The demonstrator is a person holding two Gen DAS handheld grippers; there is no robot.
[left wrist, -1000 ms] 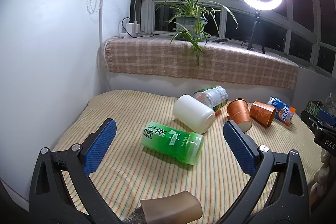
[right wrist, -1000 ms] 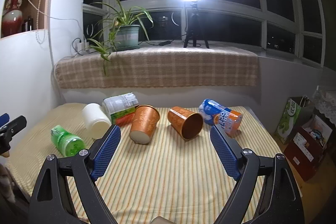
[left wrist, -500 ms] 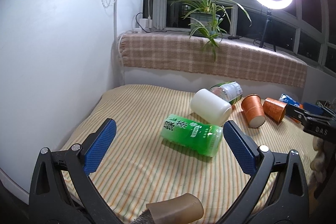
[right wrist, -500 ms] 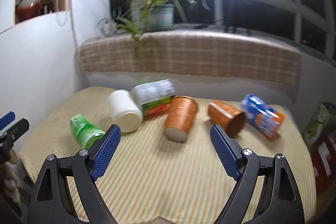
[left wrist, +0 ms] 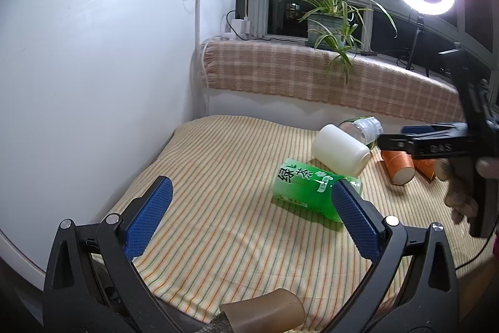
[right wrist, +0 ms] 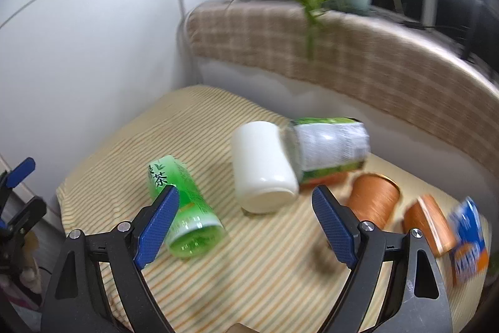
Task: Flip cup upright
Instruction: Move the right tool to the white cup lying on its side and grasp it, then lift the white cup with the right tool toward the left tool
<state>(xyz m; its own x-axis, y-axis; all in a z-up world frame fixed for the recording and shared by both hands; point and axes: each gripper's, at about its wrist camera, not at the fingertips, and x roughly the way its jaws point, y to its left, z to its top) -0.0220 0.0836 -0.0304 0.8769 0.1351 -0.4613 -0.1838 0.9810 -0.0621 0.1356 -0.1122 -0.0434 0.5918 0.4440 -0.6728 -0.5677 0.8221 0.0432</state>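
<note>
A white cup (right wrist: 263, 169) lies on its side on the striped cloth, also in the left wrist view (left wrist: 340, 152). Two orange paper cups (right wrist: 372, 198) (right wrist: 428, 223) lie tipped over to its right; the nearer one shows in the left wrist view (left wrist: 399, 166). My right gripper (right wrist: 246, 223) is open and empty, hovering in front of the white cup, and shows from the side in the left wrist view (left wrist: 402, 141). My left gripper (left wrist: 249, 220) is open and empty, above the cloth left of the green bottle (left wrist: 312, 191).
A green tea bottle (right wrist: 184, 208) and a clear labelled bottle (right wrist: 330, 147) lie beside the white cup. A blue carton (right wrist: 467, 242) lies at far right. White wall (left wrist: 93, 83) on the left, plaid-covered sill (left wrist: 312, 71) with a plant behind.
My right gripper has swung left and closer, from facing the orange cups to facing the white cup. My left gripper has turned left, away from the cups.
</note>
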